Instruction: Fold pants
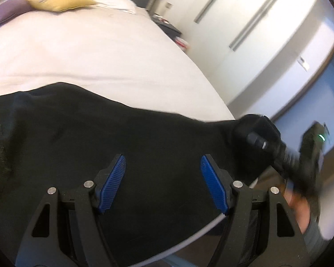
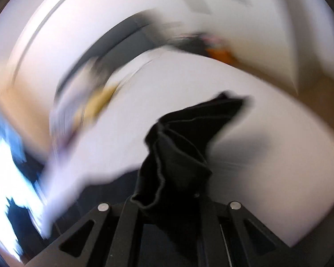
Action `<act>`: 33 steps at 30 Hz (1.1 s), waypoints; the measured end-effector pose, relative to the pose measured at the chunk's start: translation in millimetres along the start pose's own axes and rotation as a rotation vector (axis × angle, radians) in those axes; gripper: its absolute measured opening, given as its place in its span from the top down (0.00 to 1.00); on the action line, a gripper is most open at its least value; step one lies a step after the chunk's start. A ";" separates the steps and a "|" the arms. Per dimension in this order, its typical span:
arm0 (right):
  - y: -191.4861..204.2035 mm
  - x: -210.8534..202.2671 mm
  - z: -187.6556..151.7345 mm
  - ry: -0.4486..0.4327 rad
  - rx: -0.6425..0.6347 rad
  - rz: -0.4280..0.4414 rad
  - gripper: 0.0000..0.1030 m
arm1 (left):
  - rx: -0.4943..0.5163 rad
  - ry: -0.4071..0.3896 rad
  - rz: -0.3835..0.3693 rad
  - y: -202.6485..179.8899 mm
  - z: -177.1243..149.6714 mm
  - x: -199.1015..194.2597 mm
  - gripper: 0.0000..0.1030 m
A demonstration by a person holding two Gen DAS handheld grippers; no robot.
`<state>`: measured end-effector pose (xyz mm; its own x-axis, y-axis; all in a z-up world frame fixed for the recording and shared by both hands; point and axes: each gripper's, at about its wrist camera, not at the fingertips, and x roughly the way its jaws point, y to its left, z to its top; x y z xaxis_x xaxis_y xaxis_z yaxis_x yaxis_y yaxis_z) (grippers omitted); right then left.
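Note:
Black pants (image 1: 104, 129) lie spread across the near part of a white bed (image 1: 95, 51). My left gripper (image 1: 162, 162) hovers over them with its blue pads (image 1: 114, 178) wide apart and nothing between them. At the pants' right end, by the bed's edge, my right gripper (image 1: 238, 131) has the cloth bunched at its tip. The right wrist view is heavily blurred. In it a gathered fold of the black pants (image 2: 178, 151) rises from my right gripper (image 2: 171, 200), which is shut on the cloth; the fingertips are hidden under it.
A yellow pillow (image 1: 58, 0) and a purple one (image 1: 4, 13) lie at the head of the bed. A dark bedside table (image 1: 169, 27) stands beyond the bed's right edge, beside white wardrobe doors (image 1: 245, 22). A hand (image 1: 300, 207) holds the right gripper's handle.

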<state>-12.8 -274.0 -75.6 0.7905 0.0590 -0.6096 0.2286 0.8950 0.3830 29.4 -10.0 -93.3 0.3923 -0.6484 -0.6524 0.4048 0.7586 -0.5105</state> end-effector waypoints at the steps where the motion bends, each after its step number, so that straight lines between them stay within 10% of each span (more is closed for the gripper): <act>1: 35.5 13.8 -12.8 0.041 -0.171 -0.035 0.94 | -0.035 0.002 -0.007 7.5 1.5 0.5 0.33; 7: 80.8 48.6 -64.9 0.138 -0.495 -0.113 0.94 | -0.155 0.057 -0.063 35.7 -0.3 8.8 0.33; 25: 93.6 23.1 -79.5 -0.003 -0.661 -0.166 0.94 | -0.167 0.298 -0.196 -1.4 56.1 101.1 0.24; 27: 95.2 22.7 -80.4 -0.006 -0.681 -0.173 0.94 | -0.134 0.308 -0.205 -7.1 58.0 105.3 0.55; 28: 95.8 22.0 -80.6 -0.007 -0.687 -0.174 0.94 | -0.123 0.324 -0.202 -9.5 55.7 106.9 0.88; 33: 109.5 19.2 -81.4 -0.020 -0.740 -0.178 0.94 | -0.105 0.308 -0.216 -5.1 44.3 87.0 0.93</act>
<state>-18.8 -138.9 -101.8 0.7891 -0.1161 -0.6031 -0.0809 0.9538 -0.2895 98.0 -73.2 -122.7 0.0345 -0.7564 -0.6532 0.3580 0.6195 -0.6986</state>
